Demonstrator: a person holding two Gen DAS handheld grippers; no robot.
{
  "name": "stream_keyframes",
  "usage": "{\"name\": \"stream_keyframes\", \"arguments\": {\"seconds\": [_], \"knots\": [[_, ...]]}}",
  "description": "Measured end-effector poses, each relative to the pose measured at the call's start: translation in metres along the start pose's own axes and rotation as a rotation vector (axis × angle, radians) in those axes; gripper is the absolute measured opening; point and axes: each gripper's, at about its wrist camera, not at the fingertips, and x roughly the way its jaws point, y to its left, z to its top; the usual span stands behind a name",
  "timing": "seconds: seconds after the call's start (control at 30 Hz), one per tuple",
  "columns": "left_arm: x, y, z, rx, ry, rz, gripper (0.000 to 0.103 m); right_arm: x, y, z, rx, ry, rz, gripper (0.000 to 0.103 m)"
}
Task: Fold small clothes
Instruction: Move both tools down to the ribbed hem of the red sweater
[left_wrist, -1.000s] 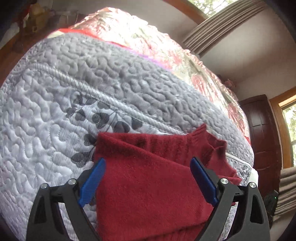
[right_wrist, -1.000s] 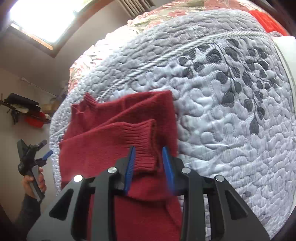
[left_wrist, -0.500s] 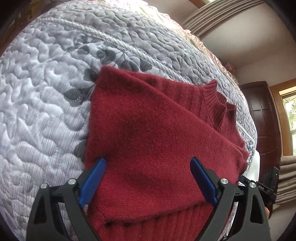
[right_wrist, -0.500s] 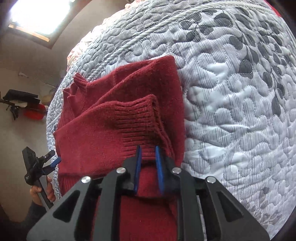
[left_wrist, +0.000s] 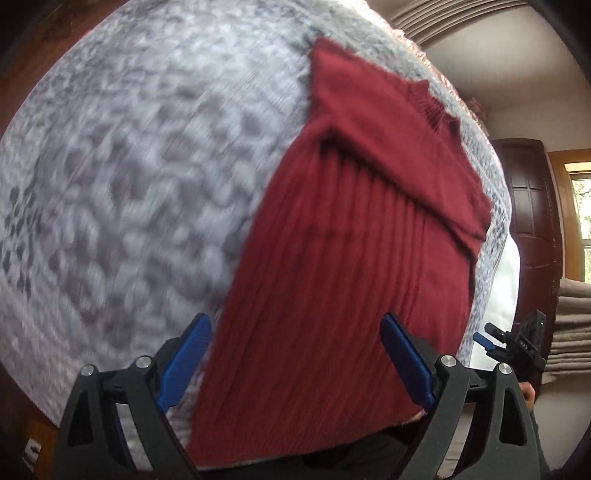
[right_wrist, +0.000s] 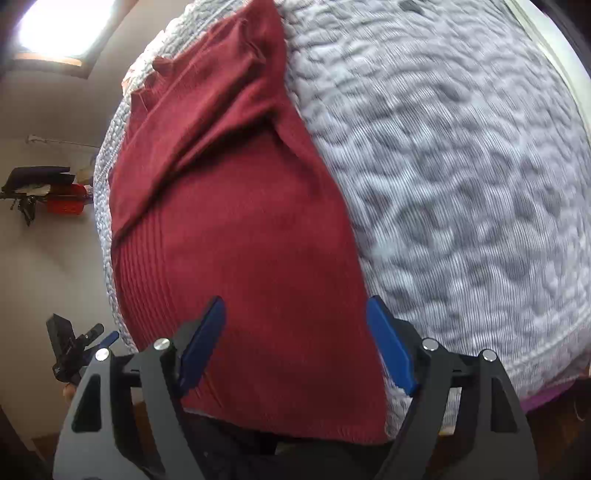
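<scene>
Looking down from beside the bed, I see the dark red knitted sweater lying flat on the grey quilted bedspread, close to the near edge, its hem just at the drop. Both sleeves are crossed over the chest, and the ribbed collar points away toward the far side.

The left gripper hovers over the hem with its blue tongs spread wide, nothing between them. The right gripper is the same: tongs well apart, empty, poised over the lower body of the sweater. Each gripper shows at the edge of the other's view, low beside the bed.

To my eye the sleeves are done and the next fold is hem up toward collar. To do it well, each gripper should pinch one bottom corner, catching both layers of knit and not the bedspread beneath. Lift evenly and carry both corners together, so the fold line stays straight and the tucked sleeves are not dragged loose. The knit looks soft and thick, so a shallow bite may slip.
</scene>
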Motion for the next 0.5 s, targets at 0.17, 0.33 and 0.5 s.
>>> {"name": "stream_keyframes", "arguments": {"seconds": [0.17,0.33,0.5], "knots": [[0.013,0.052,-0.065,-0.110,0.114,0.011,0.093,0.000,-0.038,-0.064,0.067,0.076,0.002,0.080],[0.036,0.079,-0.095,-0.182,0.192,-0.038,0.093,0.008,-0.066,-0.104,0.124,0.129,0.051,0.081],[0.051,0.085,-0.095,-0.203,0.205,-0.067,0.097,0.016,-0.093,-0.127,0.181,0.148,0.088,0.083]]}}
